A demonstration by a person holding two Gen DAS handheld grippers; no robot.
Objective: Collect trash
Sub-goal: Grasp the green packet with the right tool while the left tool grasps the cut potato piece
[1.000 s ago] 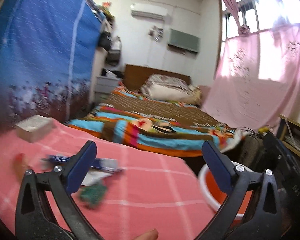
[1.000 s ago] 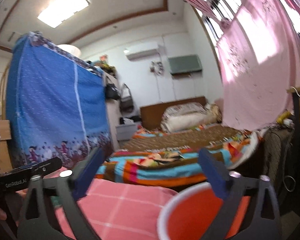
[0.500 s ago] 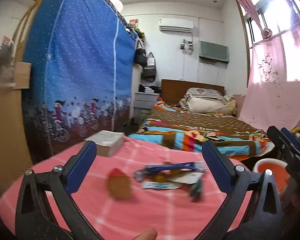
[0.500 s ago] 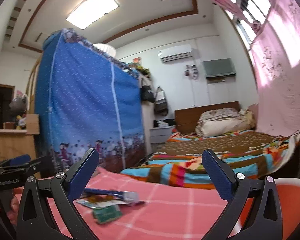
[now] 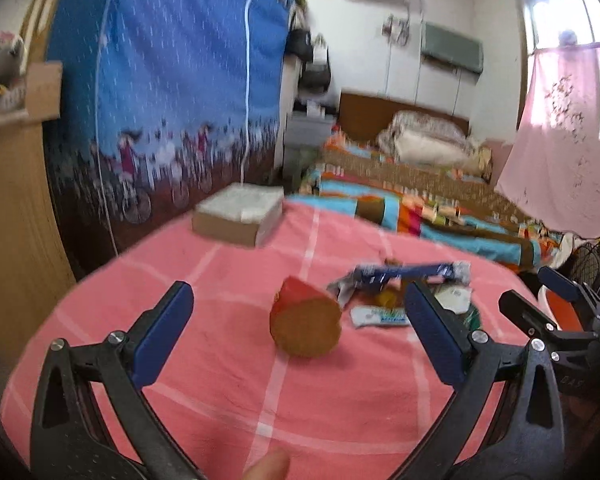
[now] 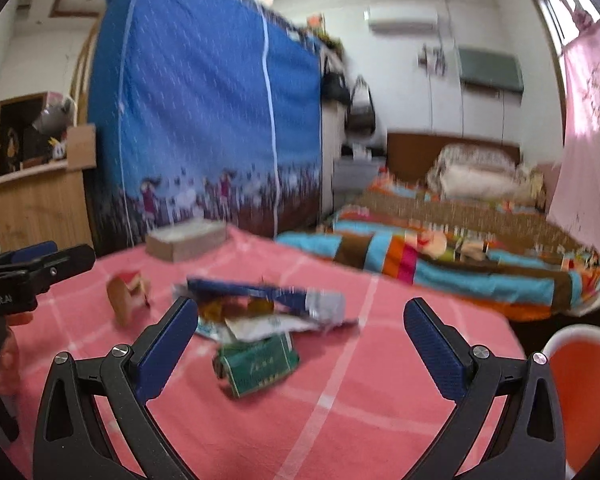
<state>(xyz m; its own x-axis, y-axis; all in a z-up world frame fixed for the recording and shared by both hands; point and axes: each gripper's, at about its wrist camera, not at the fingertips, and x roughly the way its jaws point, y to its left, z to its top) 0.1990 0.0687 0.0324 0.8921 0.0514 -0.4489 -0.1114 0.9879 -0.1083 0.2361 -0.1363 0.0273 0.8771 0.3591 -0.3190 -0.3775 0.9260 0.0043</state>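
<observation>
So both grippers hang low over the near edge of the counter (image 5: 220, 380), jaws spread wide and holding nothing, which reads as lining up before a first pick. The left gripper (image 5: 300, 332) points at the brown-and-red cup-like piece (image 5: 306, 326) lying on its side between its fingers' line of sight, apart from the rest, so probably its target. The right gripper (image 6: 300, 344) faces the green packet (image 6: 258, 364), the nearest bit of trash on its side. Just behind that sits the loose heap: white wrapper (image 6: 260, 326), amber film (image 6: 236, 308), and the long blue wrapper (image 6: 260, 292) lying across the top, all touching or overlapping. The orange bin (image 6: 580, 392) stands off the counter's right edge beside the right gripper, handy for dropping things in; nothing visible inside it yet. Farther back, a tissue box (image 5: 240, 214) sits near the counter's far-left edge, likely not trash. Beyond are the bed (image 6: 460, 248) and the blue wardrobe cover (image 5: 172, 80). Frames are blurry; small details are unclear.
</observation>
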